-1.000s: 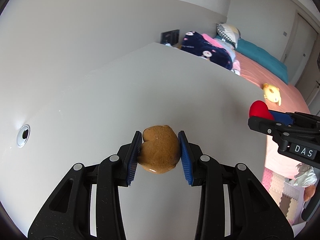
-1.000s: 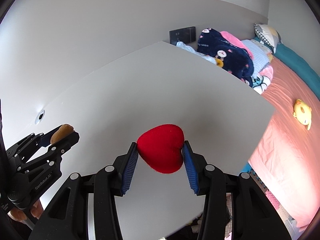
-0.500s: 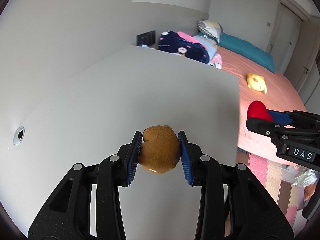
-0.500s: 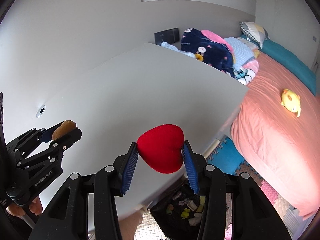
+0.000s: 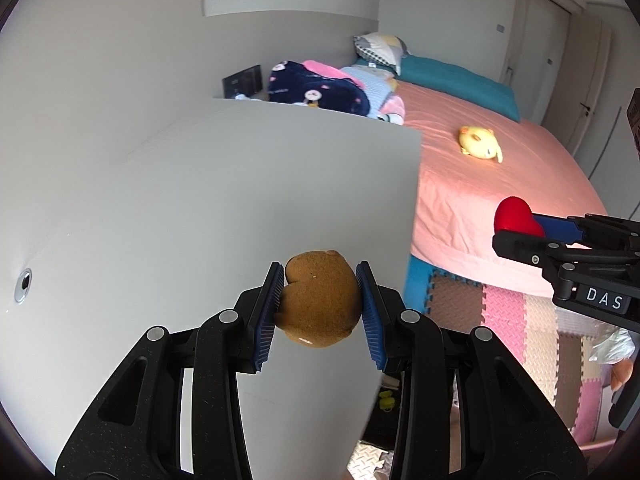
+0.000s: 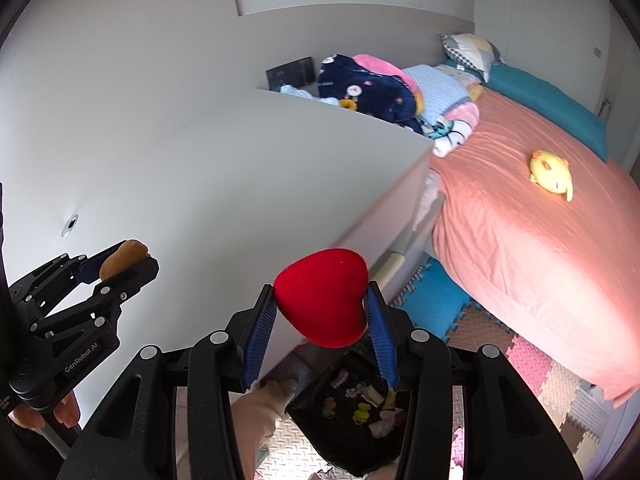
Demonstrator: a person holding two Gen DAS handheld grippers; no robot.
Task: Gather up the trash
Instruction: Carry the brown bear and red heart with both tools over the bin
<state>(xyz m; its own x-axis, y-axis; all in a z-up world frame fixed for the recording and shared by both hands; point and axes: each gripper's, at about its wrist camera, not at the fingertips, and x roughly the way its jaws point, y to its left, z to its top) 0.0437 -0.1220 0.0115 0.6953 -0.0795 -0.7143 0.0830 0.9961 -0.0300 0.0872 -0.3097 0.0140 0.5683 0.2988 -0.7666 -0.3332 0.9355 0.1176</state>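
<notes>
So both grippers are loaded. The left gripper [image 5: 320,304] is clamping a brown plush blob [image 5: 318,302] between its blue pads, and the right gripper [image 6: 322,310] is squeezing a red plush heart [image 6: 322,296] the same way. Both toys are sitting up at the fingertips, clear of the desk, which looks like a carry grip to me and not a pick.

My guess on why they're angled down: there's a black trash bag [image 6: 352,412] on the floor just below the right gripper, already holding some small colourful bits, so the heart is hanging almost over its mouth. The brown one is over the white desk [image 5: 200,200] near its edge, so it looks further from the drop.

Room-wise it's a bedroom: bare desk top with 1 cable hole [image 5: 23,286], a pink-sheeted bed [image 5: 500,184] beside it with a yellow plush [image 5: 478,142], piled blankets [image 5: 320,88] at the head, and foam puzzle mats [image 5: 508,320] on the floor.
</notes>
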